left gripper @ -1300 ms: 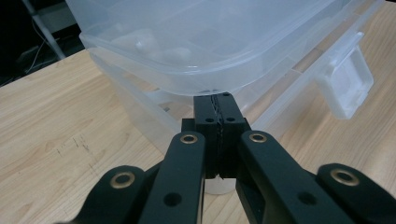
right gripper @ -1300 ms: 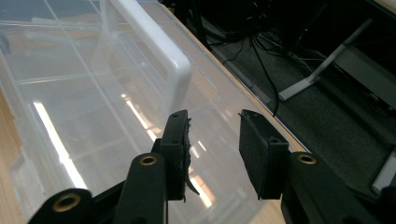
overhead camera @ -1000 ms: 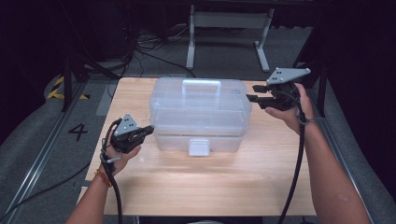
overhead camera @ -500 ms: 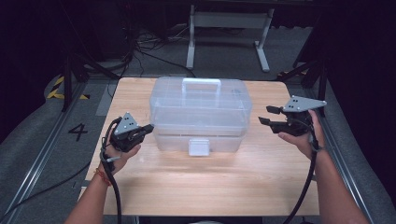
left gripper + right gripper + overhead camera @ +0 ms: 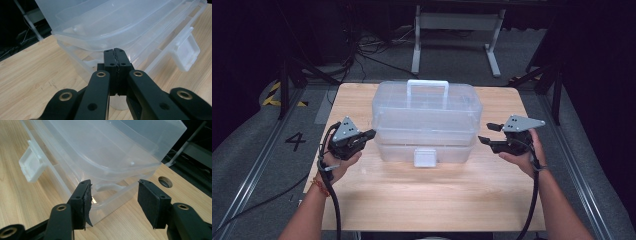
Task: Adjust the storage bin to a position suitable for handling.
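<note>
High view, near to far. The person's forearms enter from the near edge and are cut off there. The wooden bench (image 5: 422,195) is bare along its near half. The left claw (image 5: 371,133), held in the left hand (image 5: 337,162), has its jaws pressed together on nothing; in the left gripper view (image 5: 115,53) the tips sit just at the left end of the clear plastic storage box (image 5: 426,122), under its lid rim, and whether they touch it cannot be told. The right claw (image 5: 484,136), held in the right hand (image 5: 522,159), stands with jaws well apart and empty; in the right gripper view (image 5: 113,195) the near right corner of the box (image 5: 105,152) lies between and beyond the two pads (image 5: 150,201), apart from them.

The box stands at mid-bench between the claws, lid down, with a front latch (image 5: 425,157) facing near and a carry handle (image 5: 427,86) on top. Its contents are hard to make out through the cloudy walls.

A round hole (image 5: 165,181) pierces the bench near the box's right end.

Left of the bench, the floor bears a painted "4" (image 5: 295,141). No other writing is legible. Beyond the bench stands a grey metal frame (image 5: 457,30), with cables (image 5: 367,47) on the floor; the surroundings are dark.
</note>
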A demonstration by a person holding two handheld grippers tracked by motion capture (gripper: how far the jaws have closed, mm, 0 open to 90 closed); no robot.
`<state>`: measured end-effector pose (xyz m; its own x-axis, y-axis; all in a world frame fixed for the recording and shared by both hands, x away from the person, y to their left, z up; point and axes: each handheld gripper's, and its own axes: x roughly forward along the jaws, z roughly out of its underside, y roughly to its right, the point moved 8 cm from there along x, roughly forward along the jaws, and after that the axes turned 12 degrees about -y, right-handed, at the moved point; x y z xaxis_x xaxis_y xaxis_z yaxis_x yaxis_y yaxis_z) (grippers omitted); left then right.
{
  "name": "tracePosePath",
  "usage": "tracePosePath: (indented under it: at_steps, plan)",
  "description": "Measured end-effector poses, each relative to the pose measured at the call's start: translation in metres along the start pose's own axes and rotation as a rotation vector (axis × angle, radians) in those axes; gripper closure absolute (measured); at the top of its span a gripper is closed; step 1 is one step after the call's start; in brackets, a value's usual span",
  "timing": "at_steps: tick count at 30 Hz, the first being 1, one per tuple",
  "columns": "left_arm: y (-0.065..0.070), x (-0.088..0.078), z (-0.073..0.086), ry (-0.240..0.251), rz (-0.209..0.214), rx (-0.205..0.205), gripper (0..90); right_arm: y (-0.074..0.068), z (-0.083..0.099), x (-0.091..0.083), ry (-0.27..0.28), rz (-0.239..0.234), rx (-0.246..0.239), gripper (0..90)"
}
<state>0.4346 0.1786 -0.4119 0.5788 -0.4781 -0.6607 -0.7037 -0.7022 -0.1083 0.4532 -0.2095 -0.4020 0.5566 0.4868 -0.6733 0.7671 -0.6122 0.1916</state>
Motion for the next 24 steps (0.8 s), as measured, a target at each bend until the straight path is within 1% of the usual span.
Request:
tracePosePath:
  at_steps: [1, 2, 6, 10, 12, 13, 15, 18, 19, 20, 21, 22, 23, 24]
  plan:
    - [0.0, 0.0, -0.001, 0.003, 0.002, -0.004, 90.0, 0.0, 0.0, 0.0, 0.0, 0.0, 0.0, 45.1]
    - [0.0, -0.001, -0.001, -0.001, -0.003, 0.0, 90.0, 0.0, -0.002, 0.003, 0.012, 0.004, 0.0, 45.0]
    - [-0.001, -0.001, -0.002, 0.0, -0.004, 0.002, 90.0, -0.001, -0.005, 0.006, 0.031, 0.01, 0.008, 45.2]
    - [0.0, -0.001, -0.003, 0.003, -0.005, 0.002, 90.0, -0.002, -0.009, 0.008, 0.05, 0.025, 0.001, 45.7]
    - [0.0, -0.002, -0.004, 0.004, -0.004, -0.004, 90.0, -0.003, -0.012, 0.008, 0.072, 0.027, -0.007, 46.3]
    - [-0.001, -0.002, -0.006, 0.006, -0.006, 0.005, 90.0, -0.002, -0.013, 0.008, 0.079, 0.032, -0.008, 46.3]
    - [-0.002, -0.003, -0.008, 0.007, -0.011, 0.01, 90.0, -0.003, -0.015, 0.008, 0.101, 0.04, -0.004, 46.7]
    - [-0.001, -0.005, -0.009, 0.016, -0.008, 0.005, 90.0, -0.002, -0.018, 0.006, 0.116, 0.057, 0.0, 46.7]
    - [-0.003, -0.006, -0.009, 0.012, -0.017, 0.017, 90.0, -0.002, -0.018, 0.006, 0.12, 0.06, 0.001, 46.7]
    - [-0.003, -0.006, -0.009, 0.012, -0.017, 0.017, 90.0, -0.002, -0.019, 0.006, 0.123, 0.065, -0.001, 46.7]
    - [-0.002, -0.007, -0.009, 0.022, -0.012, -0.004, 90.0, -0.002, -0.02, 0.006, 0.125, 0.068, -0.002, 46.7]
    - [-0.002, -0.007, -0.009, 0.022, -0.012, -0.004, 90.0, -0.002, -0.02, 0.006, 0.125, 0.068, -0.002, 46.7]
    - [-0.005, -0.009, -0.008, 0.023, -0.022, 0.006, 90.0, -0.002, -0.02, 0.006, 0.127, 0.07, 0.0, 46.8]
    - [-0.005, -0.01, -0.008, 0.023, -0.017, 0.0, 90.0, -0.002, -0.021, 0.006, 0.129, 0.077, 0.0, 47.0]
